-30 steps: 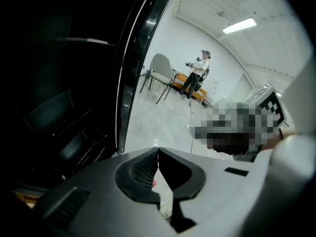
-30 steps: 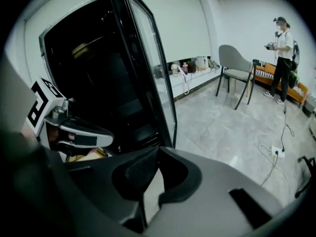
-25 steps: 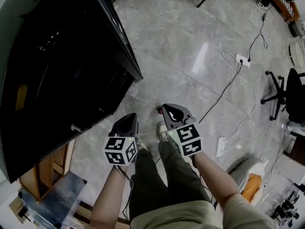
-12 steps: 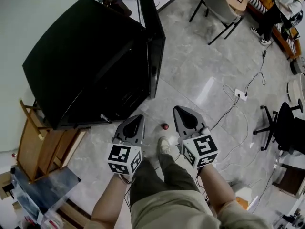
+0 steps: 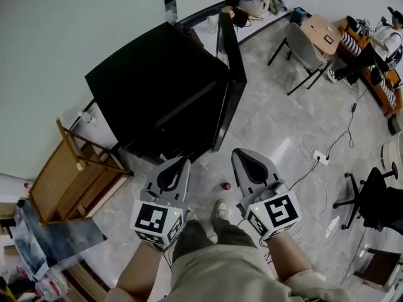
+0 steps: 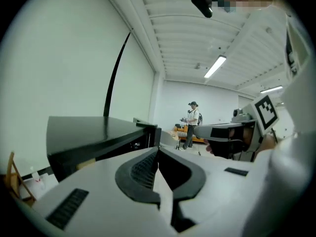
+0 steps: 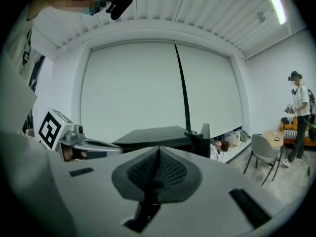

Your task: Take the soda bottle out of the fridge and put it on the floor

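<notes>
The black fridge (image 5: 164, 87) stands against the wall, its door (image 5: 231, 74) swung open on the right side. On the grey floor between my two grippers a small red round spot (image 5: 225, 185) shows; it looks like the soda bottle's cap seen from above. My left gripper (image 5: 181, 162) and right gripper (image 5: 241, 153) are both shut and empty, held side by side above the floor and pointing towards the fridge. In the gripper views the left gripper's (image 6: 158, 149) and the right gripper's (image 7: 159, 149) jaws meet at the tip. The fridge (image 7: 163, 135) lies ahead of them.
A wooden chair (image 5: 69, 175) stands left of the fridge. A grey chair (image 5: 305, 49) and a round table (image 5: 324, 30) are at the back right. A power strip with cables (image 5: 318, 158) lies on the floor beside an office chair (image 5: 371, 194). A person (image 6: 191, 122) stands far off.
The head view has pulled back and up: the fridge looks smaller and farther, with more of the room showing. Both grippers stayed shut and moved apart from the red spot.
</notes>
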A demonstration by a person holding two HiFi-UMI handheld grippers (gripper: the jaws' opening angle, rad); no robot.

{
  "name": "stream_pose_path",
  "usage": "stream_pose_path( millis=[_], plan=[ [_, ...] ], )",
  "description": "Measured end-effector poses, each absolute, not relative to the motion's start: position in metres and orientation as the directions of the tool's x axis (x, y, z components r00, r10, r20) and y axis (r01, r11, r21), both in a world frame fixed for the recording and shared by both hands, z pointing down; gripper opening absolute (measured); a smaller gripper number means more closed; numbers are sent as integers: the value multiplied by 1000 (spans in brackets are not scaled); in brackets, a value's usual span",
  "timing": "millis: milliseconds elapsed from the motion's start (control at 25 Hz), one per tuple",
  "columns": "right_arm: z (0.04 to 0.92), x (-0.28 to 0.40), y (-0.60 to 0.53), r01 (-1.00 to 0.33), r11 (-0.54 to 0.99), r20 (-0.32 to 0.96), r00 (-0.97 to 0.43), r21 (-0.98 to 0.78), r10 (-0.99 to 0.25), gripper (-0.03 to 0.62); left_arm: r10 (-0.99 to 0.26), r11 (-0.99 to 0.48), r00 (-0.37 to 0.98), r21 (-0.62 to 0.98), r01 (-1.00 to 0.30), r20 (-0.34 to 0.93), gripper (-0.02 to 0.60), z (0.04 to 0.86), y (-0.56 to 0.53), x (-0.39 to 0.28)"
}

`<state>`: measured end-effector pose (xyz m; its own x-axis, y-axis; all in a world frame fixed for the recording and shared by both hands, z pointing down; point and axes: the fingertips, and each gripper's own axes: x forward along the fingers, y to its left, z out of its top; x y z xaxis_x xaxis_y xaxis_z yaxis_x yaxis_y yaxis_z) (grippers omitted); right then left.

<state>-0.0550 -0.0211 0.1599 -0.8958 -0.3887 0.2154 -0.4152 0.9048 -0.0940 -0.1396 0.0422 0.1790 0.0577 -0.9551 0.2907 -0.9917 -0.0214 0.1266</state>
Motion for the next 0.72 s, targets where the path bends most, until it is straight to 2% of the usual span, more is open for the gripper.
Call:
stream_pose_path(
  millis=[360, 720],
  plan=[
    [89, -90, 41, -280, 959, 129, -954, -43, -272, -5, -987, 31, -30, 7, -999, 160, 6, 78, 107, -156],
    [22, -112, 90, -143, 990, 26, -989, -10, -143, -5, -985, 118, -124, -55, -991, 119, 6, 38, 152, -181]
  ],
)
